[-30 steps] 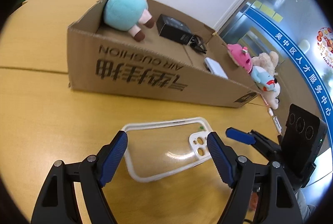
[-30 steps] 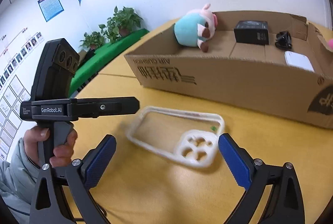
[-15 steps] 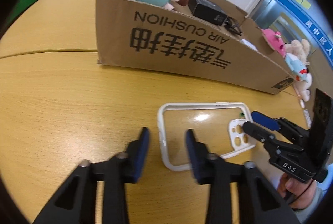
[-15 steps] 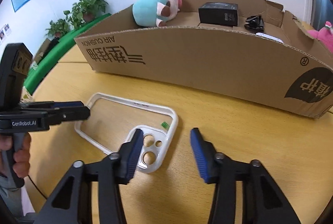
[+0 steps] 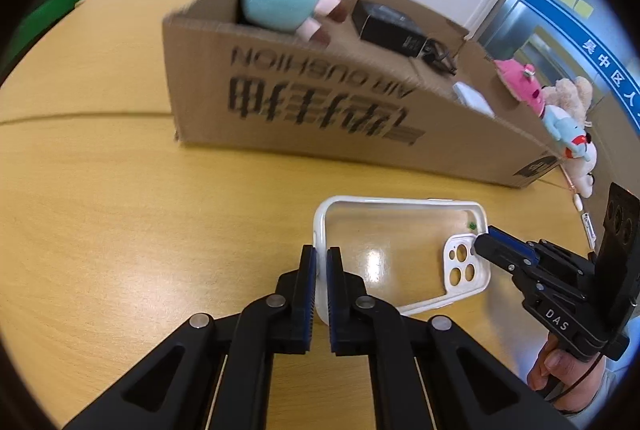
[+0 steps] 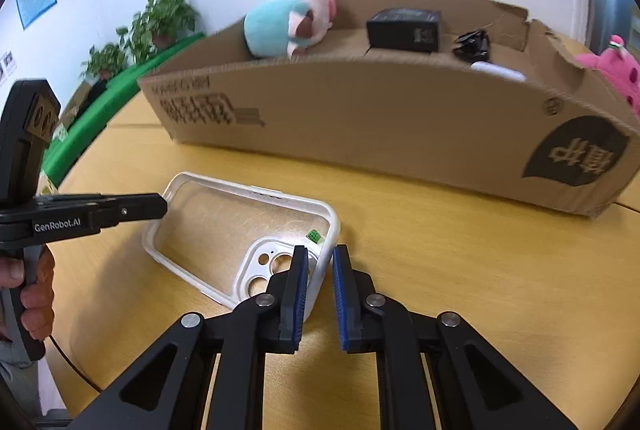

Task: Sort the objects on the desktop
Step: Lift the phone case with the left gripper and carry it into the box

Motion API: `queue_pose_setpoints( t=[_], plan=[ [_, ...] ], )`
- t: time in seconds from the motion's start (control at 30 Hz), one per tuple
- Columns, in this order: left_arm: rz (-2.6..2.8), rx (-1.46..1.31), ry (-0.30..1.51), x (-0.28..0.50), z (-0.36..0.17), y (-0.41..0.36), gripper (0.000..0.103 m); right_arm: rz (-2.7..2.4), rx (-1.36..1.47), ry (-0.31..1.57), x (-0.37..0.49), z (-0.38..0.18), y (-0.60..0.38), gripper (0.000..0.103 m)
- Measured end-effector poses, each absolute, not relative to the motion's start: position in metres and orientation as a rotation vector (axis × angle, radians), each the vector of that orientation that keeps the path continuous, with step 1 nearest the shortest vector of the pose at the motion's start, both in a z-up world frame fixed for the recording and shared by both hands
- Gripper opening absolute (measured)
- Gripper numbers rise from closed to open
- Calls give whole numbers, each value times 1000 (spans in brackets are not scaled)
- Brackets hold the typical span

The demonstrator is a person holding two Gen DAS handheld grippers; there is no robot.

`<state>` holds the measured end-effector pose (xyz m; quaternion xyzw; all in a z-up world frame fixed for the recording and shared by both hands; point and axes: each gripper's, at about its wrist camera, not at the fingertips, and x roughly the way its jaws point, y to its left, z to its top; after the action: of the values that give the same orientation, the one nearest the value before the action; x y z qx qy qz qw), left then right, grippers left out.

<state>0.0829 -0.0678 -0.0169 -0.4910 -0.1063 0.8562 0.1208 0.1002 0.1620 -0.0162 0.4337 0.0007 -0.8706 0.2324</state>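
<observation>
Left wrist view
- Phone case [image 5: 400,254]: a clear case with a white rim is being shown lying flat, open side up, on the worktop [image 5: 120,230], just in front of the cardboard box [image 5: 320,110].
- Long axis: it is being seen running across the frame, roughly parallel to the box's near wall; the camera cut-out end is pointing to the frame's right.
- Left gripper [image 5: 321,258]: its jaws are being held nearly shut, pinching the rim of the plain short end, one pad outside the case and one inside.
- Right gripper [image 5: 480,244]: it is being seen entering from the right, with its tip at the cut-out end; its grip cannot be told from here.
- Box contents: a teal plush toy [image 5: 284,0], a black box [image 5: 388,26] and a black cable [image 5: 440,56] are being kept inside.

Right wrist view
- Case position [image 6: 240,226]: it is lying ahead and to the left of the right jaws, stretching away to the frame's left towards the left gripper [image 6: 158,206].
- Right jaws [image 6: 320,262]: they are being held narrow on the rim at the cut-out corner, the left pad inside the case, the right one outside.
- Reach: each hand is being kept at its own end, neither nearer.
- Judgement: a level two-ended lift towards the box is probably being prepared; the thin rim could be slipping if one end rises first.
</observation>
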Motion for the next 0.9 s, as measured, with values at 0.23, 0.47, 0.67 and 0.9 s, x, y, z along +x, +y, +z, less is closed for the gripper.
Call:
queue_pose_setpoints(
  t=[0.23, 0.47, 0.67, 0.9],
  plan=[
    [2560, -1233, -232, 78, 46, -48, 4, -2481, 1040, -36, 106, 35, 182, 11],
    [2586, -1100, -174, 45, 96, -32, 4, -2558, 917, -46, 86, 92, 199, 11],
    [2627, -1096, -147, 10, 115, -37, 4, -2539, 851, -54, 42, 129, 194, 14],
    [2651, -1270, -109, -38, 98, -65, 4, -2433, 902, -130, -15, 117, 164, 14]
  ],
)
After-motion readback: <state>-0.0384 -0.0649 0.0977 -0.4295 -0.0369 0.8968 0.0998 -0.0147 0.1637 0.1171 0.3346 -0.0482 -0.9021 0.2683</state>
